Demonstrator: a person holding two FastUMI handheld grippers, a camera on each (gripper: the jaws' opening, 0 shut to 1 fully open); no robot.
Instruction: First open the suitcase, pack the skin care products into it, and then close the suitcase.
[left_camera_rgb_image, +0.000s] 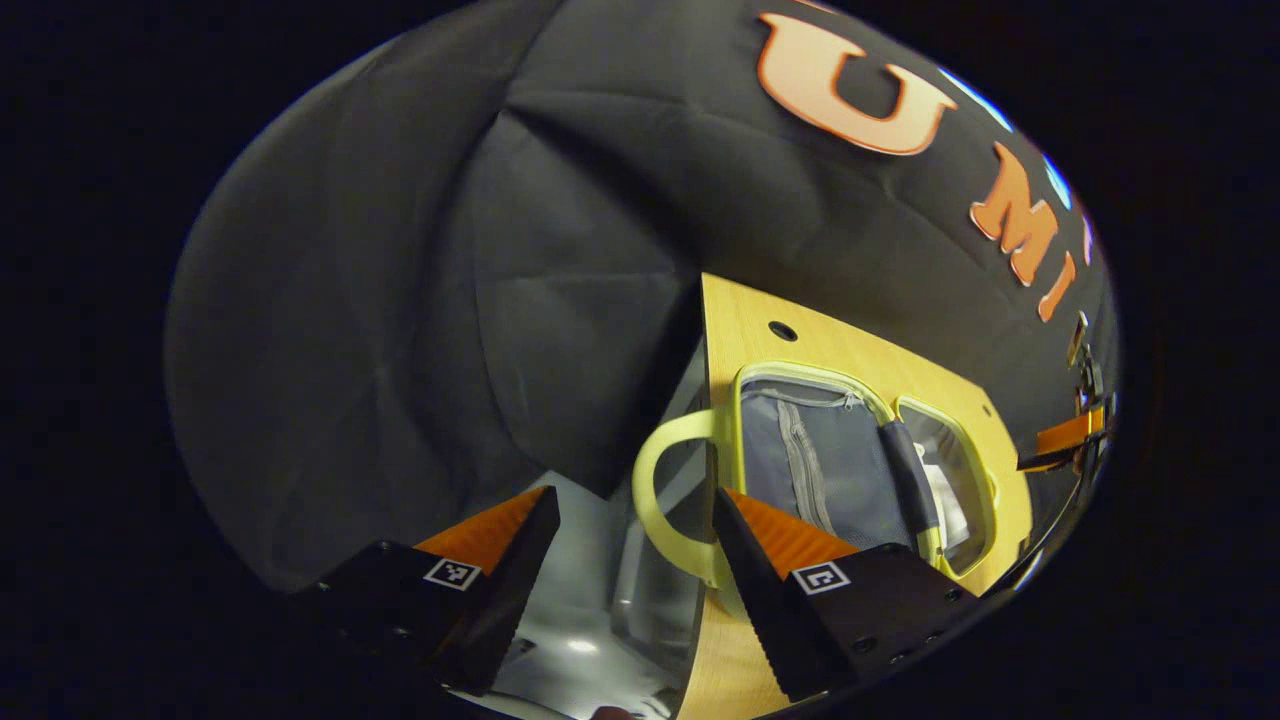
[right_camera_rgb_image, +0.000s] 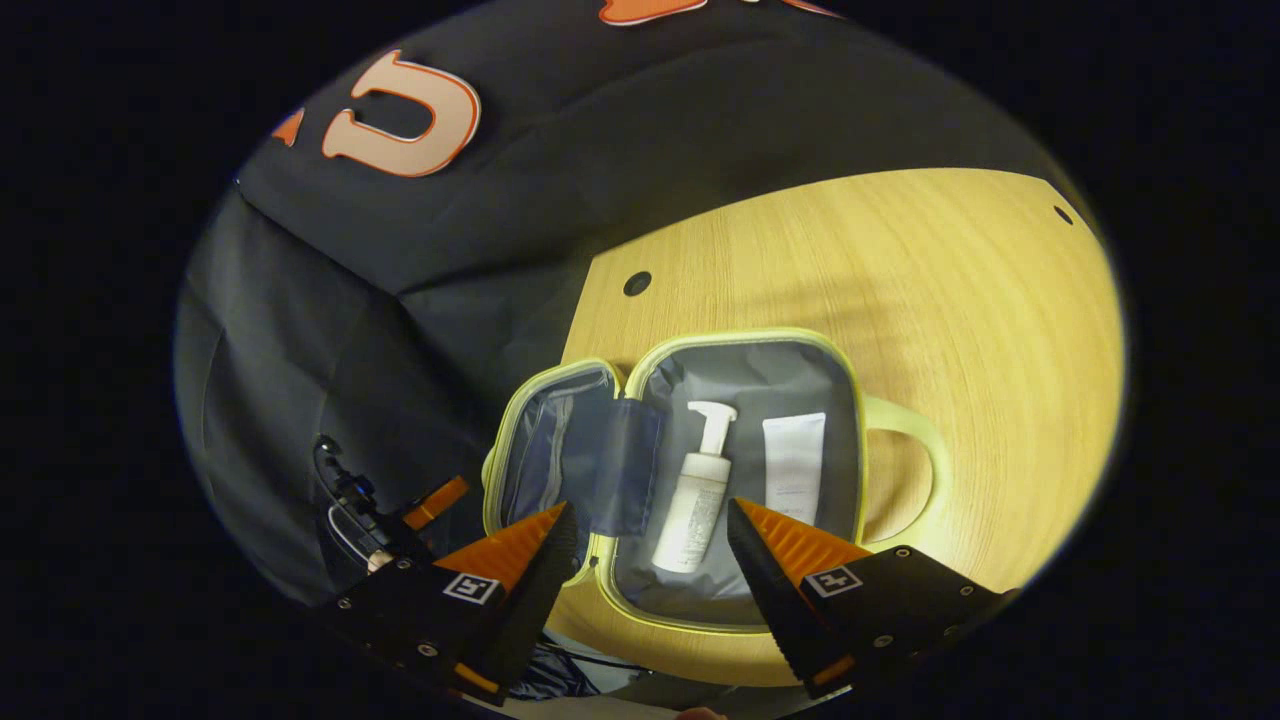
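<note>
Lying open on the pale wooden worktop (right_camera_rgb_image: 900, 300), the yellow-rimmed grey suitcase (right_camera_rgb_image: 740, 380) holds a white pump bottle (right_camera_rgb_image: 692, 500) — closing could catch the grey divider flap (right_camera_rgb_image: 620, 460); both hand-held grippers, left hand-held gripper (left_camera_rgb_image: 630, 560) and right hand-held gripper (right_camera_rgb_image: 650, 560), are open and empty.

Wooden table (right_camera_rgb_image: 960, 330) under me, light grain, rounded corner toward the booth wall. Two small round holes in the top: one (right_camera_rgb_image: 637, 283) near the left edge by the cloth, another (right_camera_rgb_image: 1063, 214) far right near the rim. In my left gripper view the same table (left_camera_rgb_image: 740, 330) runs as a narrow strip, a hole (left_camera_rgb_image: 782, 330) near its far end. Black cloth wall (left_camera_rgb_image: 420, 300) behind, creased and folded. Pale shiny floor (left_camera_rgb_image: 580, 620) shows below the table edge.
</note>
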